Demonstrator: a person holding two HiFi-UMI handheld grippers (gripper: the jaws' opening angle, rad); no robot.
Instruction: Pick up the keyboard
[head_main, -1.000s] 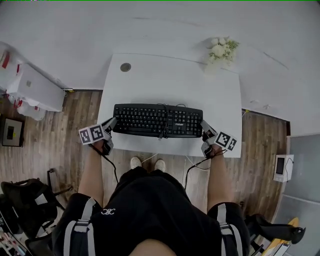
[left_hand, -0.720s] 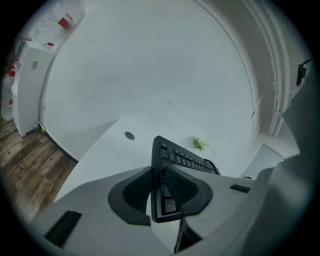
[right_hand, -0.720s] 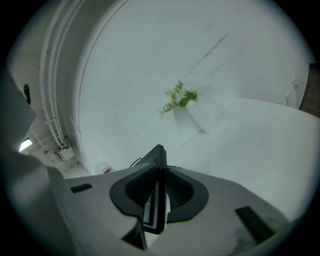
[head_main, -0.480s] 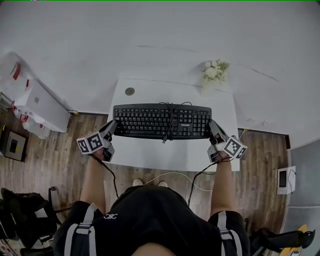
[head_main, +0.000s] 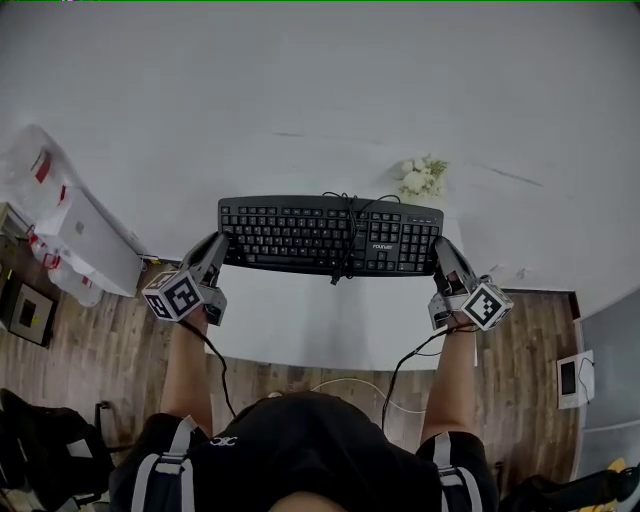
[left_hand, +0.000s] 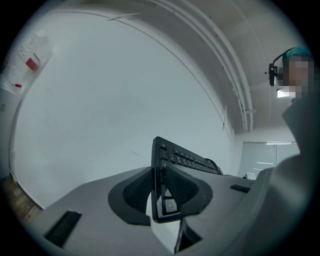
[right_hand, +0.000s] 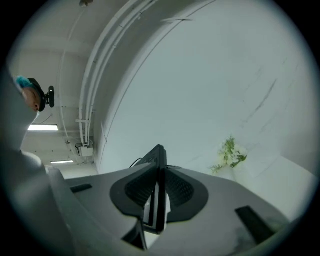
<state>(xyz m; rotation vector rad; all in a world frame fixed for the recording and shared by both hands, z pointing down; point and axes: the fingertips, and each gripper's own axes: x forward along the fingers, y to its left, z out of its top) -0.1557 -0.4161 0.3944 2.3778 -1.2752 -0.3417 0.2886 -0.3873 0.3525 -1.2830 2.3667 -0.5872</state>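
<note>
Keyboard (head_main: 330, 235): black and full-size. You hold it in the air by its two short ends, keys facing you, over the far part of the white desk (head_main: 320, 325) and not touching it.
Left gripper (head_main: 218, 246): your fingers (left_hand: 134, 194) are clamped on the keyboard's left end. In the left gripper view that end stands edge-on between the two dark pads, pressed from both sides.
Right gripper (head_main: 442, 250): your fingers (right_hand: 137, 189) are clamped on the keyboard's right end, whose thin edge is pinched between the pads in the right gripper view.
Cable (head_main: 346, 250): a dark cord is bunched across the keyboard's middle, with a loop hanging just past its near edge.
Flowers (head_main: 420, 177): a small white bunch stands near the wall, just beyond the keyboard's right half in the head view.
Floor (head_main: 110, 330): wood boards show on both sides of the desk.
</note>
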